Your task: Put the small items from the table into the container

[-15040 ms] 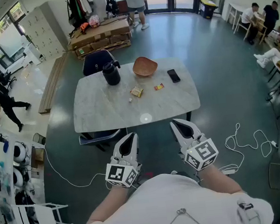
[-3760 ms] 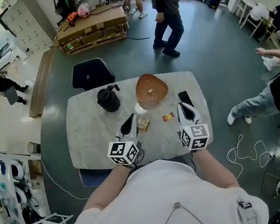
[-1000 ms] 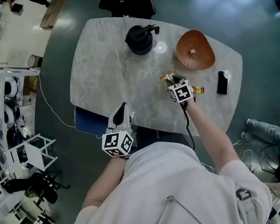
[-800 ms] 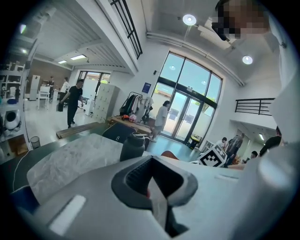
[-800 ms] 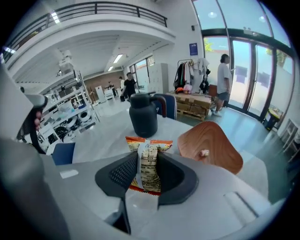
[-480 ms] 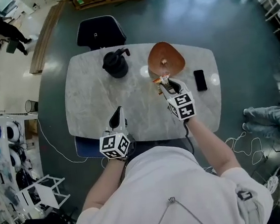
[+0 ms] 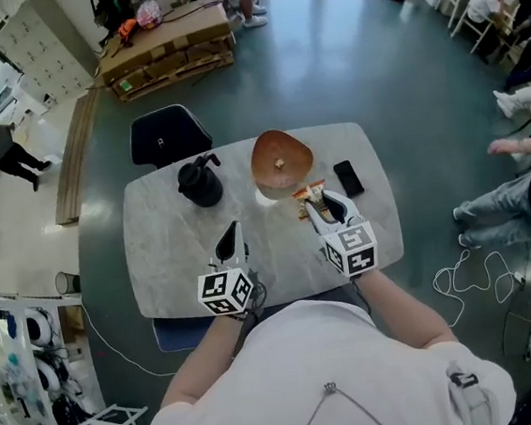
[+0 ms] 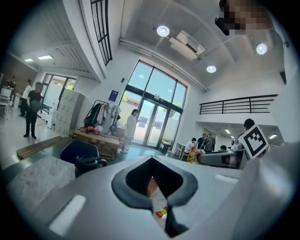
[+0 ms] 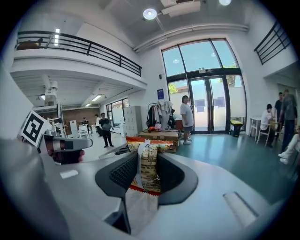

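My right gripper (image 7: 324,208) is shut on a yellow and red snack packet (image 7: 309,195), held in the air just in front of and to the right of the wooden bowl (image 7: 280,155). The packet (image 9: 148,171) stands upright between the jaws in the right gripper view. A small pale item (image 7: 280,165) lies inside the bowl. My left gripper (image 7: 229,233) hovers over the table's near part, shut with nothing in it. Through its jaw gap a small red and yellow wrapper (image 8: 161,213) shows on the tabletop.
A marble table (image 7: 165,246) carries a black kettle (image 7: 198,183) at the back left and a black phone (image 7: 348,178) right of the bowl. A dark chair (image 7: 169,138) stands behind the table. People stand and sit around the hall.
My right gripper has lifted the snack packet off the table and carried it toward the bowl. My left gripper has risen and come forward over the table's near edge.
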{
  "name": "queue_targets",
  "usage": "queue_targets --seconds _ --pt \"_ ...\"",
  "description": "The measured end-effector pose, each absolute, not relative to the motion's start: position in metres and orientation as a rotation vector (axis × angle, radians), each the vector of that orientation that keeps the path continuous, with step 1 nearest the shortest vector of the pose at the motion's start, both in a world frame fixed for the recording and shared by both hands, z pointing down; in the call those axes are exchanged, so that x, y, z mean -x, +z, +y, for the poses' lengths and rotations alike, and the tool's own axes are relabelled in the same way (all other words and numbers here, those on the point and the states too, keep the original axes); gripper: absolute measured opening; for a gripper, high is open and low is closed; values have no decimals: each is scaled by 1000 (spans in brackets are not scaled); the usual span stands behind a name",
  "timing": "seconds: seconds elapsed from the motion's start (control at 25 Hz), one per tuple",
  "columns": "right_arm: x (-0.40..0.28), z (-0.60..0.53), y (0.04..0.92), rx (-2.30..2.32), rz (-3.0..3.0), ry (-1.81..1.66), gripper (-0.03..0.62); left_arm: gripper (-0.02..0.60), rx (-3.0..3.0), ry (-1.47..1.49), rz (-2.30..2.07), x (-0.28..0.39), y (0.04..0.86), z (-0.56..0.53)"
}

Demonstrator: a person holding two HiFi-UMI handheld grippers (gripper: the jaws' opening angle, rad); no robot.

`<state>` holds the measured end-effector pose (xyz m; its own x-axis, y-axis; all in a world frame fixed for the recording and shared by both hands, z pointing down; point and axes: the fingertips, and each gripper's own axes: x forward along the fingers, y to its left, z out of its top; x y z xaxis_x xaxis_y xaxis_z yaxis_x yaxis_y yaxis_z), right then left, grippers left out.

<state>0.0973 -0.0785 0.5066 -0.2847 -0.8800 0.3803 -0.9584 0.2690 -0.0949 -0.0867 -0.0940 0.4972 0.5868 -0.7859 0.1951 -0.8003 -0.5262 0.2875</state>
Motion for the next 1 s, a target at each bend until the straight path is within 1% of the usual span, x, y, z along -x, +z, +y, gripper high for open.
queue_targets --seconds 0.16,0.4,1.0 --pt "-106 -52 497 -1758 -2284 440 153 5 -2523 60 -1236 67 488 -85" --pt "-121 -43 484 -1814 -2265 419 153 5 -2544 70 -1207 56 484 -82" --pt "-126 -44 489 -1800 -2241 445 153 5 -2524 97 -1209 56 488 -81"
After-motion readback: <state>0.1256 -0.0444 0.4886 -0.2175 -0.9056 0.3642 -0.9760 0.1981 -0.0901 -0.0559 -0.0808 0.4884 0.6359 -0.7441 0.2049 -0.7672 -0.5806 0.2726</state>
